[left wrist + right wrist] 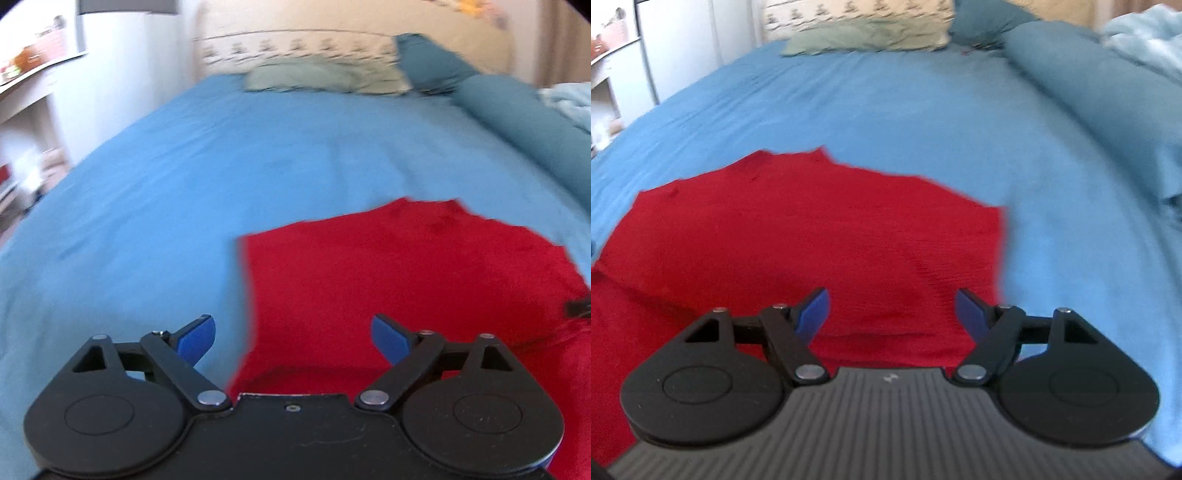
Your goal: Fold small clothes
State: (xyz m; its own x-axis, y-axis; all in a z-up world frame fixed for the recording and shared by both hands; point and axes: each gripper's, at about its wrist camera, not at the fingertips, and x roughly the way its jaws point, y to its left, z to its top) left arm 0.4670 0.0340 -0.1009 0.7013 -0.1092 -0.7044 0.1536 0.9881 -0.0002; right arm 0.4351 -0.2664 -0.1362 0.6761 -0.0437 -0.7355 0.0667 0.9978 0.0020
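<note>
A red garment (406,280) lies flat on the blue bed sheet (184,177). In the left wrist view my left gripper (293,338) is open and empty, above the garment's near left edge, with its left finger over the sheet. In the right wrist view the same red garment (812,240) fills the lower left. My right gripper (892,314) is open and empty, above the garment's near right part, with its right finger close to the garment's right edge. Both views are blurred.
Pillows lie at the head of the bed: a pale green one (317,77) and teal ones (432,62). A rolled teal duvet (1100,92) runs along the right side. White furniture (33,110) stands left of the bed.
</note>
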